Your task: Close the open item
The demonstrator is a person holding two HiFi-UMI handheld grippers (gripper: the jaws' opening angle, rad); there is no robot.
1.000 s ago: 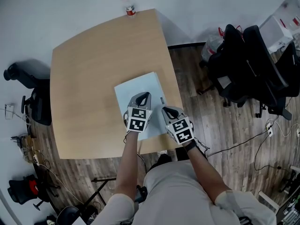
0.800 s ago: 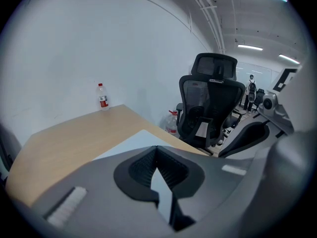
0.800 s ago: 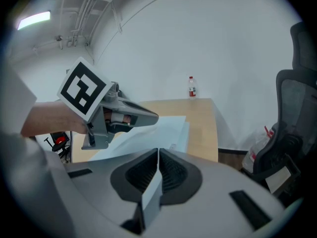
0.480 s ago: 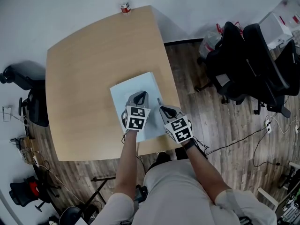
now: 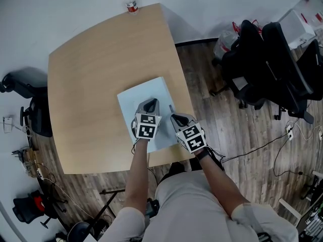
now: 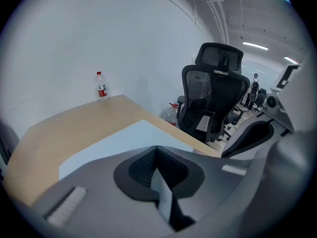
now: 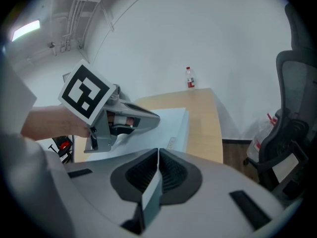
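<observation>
Your left gripper [image 6: 157,155] has its jaws pressed together with nothing between them. Your right gripper [image 7: 158,157] is the same: jaws together, no load.

In the head view, both grippers sit side by side at the near end of the flat item [image 5: 146,91], the left over its near middle and the right at its near right edge. The right gripper view shows the left gripper's tip low over the item's top face; I cannot tell whether it touches.

The item is pale, thin and rectangular. It lies flat on the table [image 5: 96,59], near the table's right side and close to the edge nearest you, turned at a slight angle to that edge. Its top face appears level.

A bottle [image 5: 131,5] with a red cap stands upright at the table's far corner, well apart from the item. Black chairs [image 5: 272,69] stand on the wood floor to your right.
</observation>
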